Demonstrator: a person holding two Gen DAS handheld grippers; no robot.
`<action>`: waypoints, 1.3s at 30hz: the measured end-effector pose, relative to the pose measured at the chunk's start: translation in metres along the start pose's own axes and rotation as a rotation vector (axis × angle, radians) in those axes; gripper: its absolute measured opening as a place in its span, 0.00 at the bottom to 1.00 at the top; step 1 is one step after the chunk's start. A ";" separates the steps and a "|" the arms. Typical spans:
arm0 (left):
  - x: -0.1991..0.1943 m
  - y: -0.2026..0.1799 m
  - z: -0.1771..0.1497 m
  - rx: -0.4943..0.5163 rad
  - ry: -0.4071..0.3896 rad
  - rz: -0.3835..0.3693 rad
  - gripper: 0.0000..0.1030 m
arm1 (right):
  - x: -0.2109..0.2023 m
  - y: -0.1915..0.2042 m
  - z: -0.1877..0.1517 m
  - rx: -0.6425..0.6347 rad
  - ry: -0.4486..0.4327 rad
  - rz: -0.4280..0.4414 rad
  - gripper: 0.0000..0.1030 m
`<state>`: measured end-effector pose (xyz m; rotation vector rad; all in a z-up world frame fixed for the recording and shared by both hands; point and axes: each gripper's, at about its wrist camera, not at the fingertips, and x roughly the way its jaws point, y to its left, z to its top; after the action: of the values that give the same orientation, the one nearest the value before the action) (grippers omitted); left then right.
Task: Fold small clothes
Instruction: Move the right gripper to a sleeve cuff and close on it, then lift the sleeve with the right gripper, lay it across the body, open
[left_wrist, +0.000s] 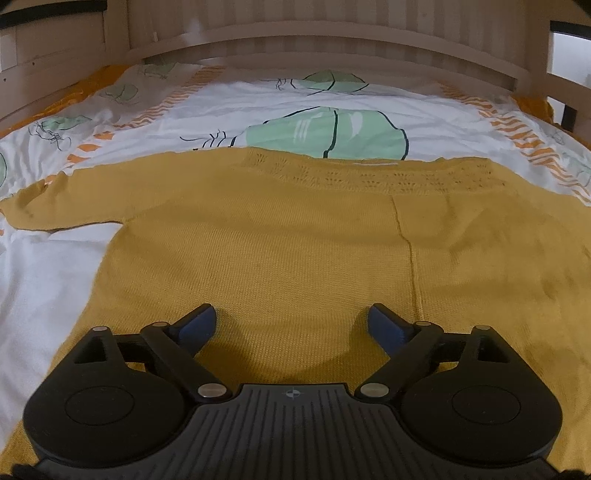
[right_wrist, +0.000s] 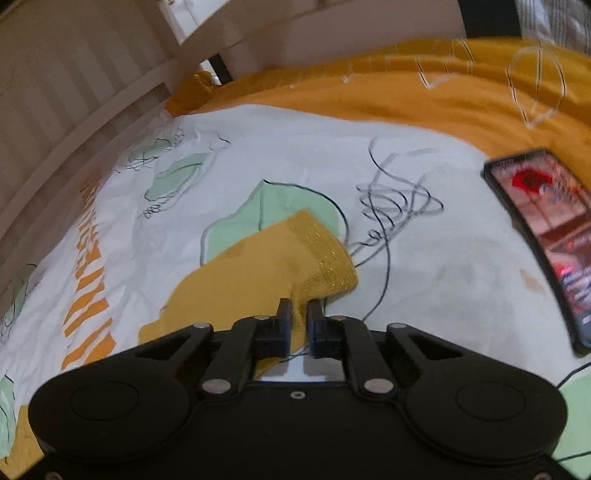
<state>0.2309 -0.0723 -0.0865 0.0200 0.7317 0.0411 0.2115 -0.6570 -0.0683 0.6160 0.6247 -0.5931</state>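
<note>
A small mustard-yellow knitted sweater (left_wrist: 280, 236) lies flat on a white bedspread (left_wrist: 44, 280), one sleeve (left_wrist: 62, 203) spread out to the left. My left gripper (left_wrist: 291, 317) is open, low over the sweater's lower body, holding nothing. In the right wrist view the sweater's other sleeve (right_wrist: 273, 266), with a ribbed shiny cuff (right_wrist: 328, 254), is lifted off the bedspread (right_wrist: 443, 258). My right gripper (right_wrist: 299, 310) is shut on this sleeve just behind the cuff.
A wooden slatted bed rail (left_wrist: 317, 44) runs along the far side and also shows in the right wrist view (right_wrist: 74, 110). A phone (right_wrist: 546, 229) with a lit screen lies on the bed at the right. An orange blanket (right_wrist: 406, 88) lies beyond it.
</note>
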 end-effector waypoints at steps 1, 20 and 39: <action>0.000 0.001 0.000 0.000 0.003 -0.002 0.88 | -0.009 0.008 0.001 -0.024 -0.014 0.008 0.15; -0.023 0.073 0.009 -0.038 0.104 -0.150 0.79 | -0.171 0.312 -0.096 -0.481 -0.005 0.606 0.15; -0.025 0.165 0.021 -0.153 0.164 -0.200 0.75 | -0.157 0.367 -0.314 -0.797 0.212 0.618 0.24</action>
<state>0.2210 0.0913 -0.0489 -0.2049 0.8896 -0.0933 0.2414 -0.1509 -0.0416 0.0892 0.7569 0.3132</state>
